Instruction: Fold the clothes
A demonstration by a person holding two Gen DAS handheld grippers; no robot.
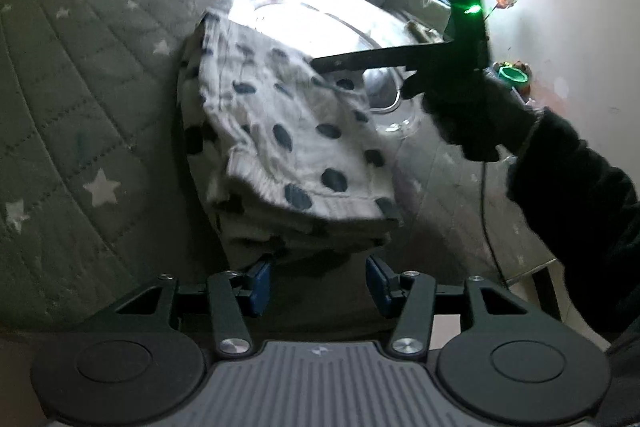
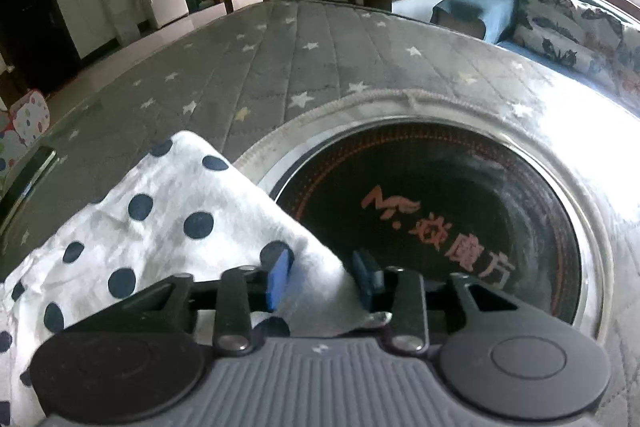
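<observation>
**Polka-dot garment lifted mid-fold, one corner between the right fingers**

The white polka-dot garment (image 1: 292,147) hangs in a bunched, layered fold above the grey star-patterned quilted cover (image 1: 80,99), beside the round glass-topped heater plate (image 2: 432,211) set into the surface. The right gripper (image 2: 322,283) has a corner of the cloth lying between its blue pads (image 2: 278,279), yet the fingers stand visibly apart, so whether they truly pinch the fabric cannot be told. From the left wrist view, that gripper reaches the garment's upper edge from the right side. The left gripper (image 1: 318,283) sits just below the hanging hem, its fingers spread wide with nothing in them.

The main risk is the corner slipping free, since the right fingers look loosely set; the stacked layers would then tumble and the fold would be lost. A second risk is the hem drooping past the left fingers before they shut, leaving only one layer caught and the fold skewed. The cloth could also drag over the glossy plate and bunch.

No container holding anything is visible; a green cup-like object (image 1: 514,75) stands far off, its contents unreadable.
</observation>
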